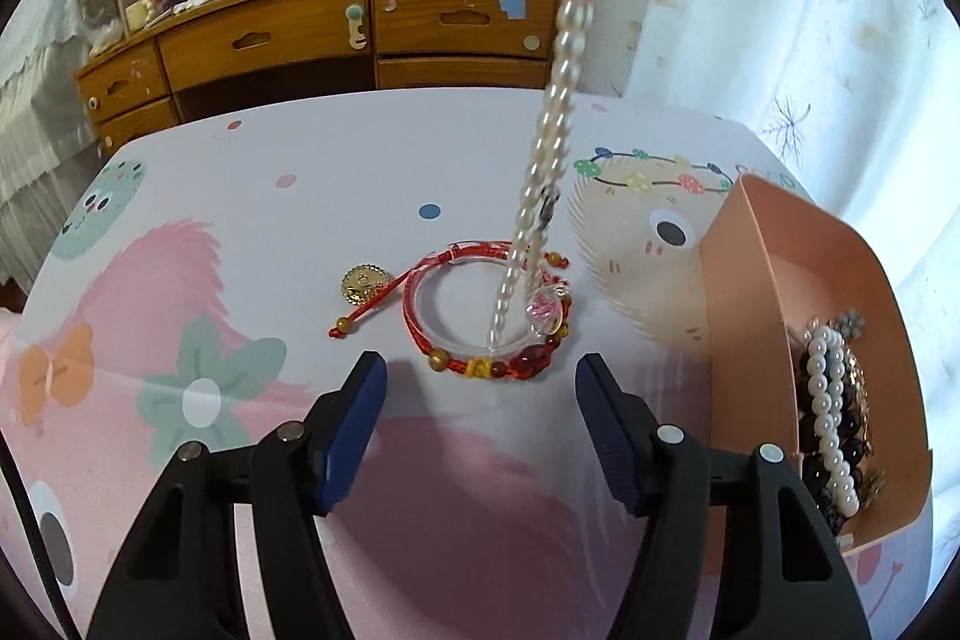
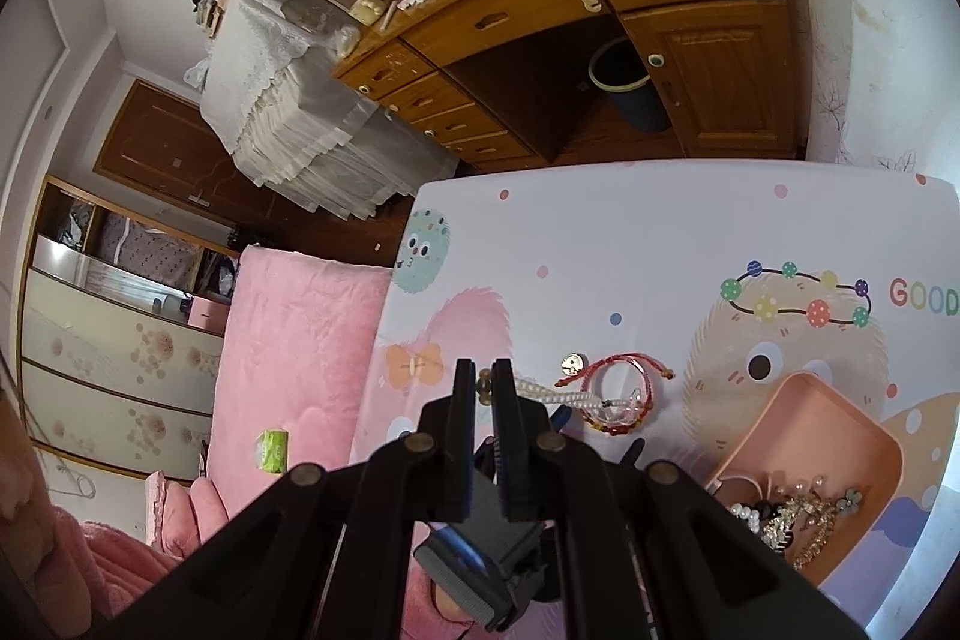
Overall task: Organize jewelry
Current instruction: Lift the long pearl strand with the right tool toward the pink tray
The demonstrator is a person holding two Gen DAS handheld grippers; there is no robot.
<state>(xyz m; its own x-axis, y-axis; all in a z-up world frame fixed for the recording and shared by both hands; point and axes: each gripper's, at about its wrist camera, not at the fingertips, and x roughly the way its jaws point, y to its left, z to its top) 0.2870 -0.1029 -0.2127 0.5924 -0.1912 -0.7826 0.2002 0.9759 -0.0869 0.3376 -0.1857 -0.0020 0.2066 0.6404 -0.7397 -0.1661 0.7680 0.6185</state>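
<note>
Right tool [image 2: 485,388] pinches pearl necklace [image 1: 555,118]; left tool [image 1: 480,388] wide; cloth [image 2: 600,244] reads "GOOD".

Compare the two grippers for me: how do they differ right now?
The left gripper is open, fingers wide apart and empty; the right gripper is shut on the pearl necklace. The left sits low over the table, just short of the red bracelet; the right is raised, with the necklace dangling from it down onto that bracelet. Both have black frames with blue pads and face the same jewelry pile.
</note>
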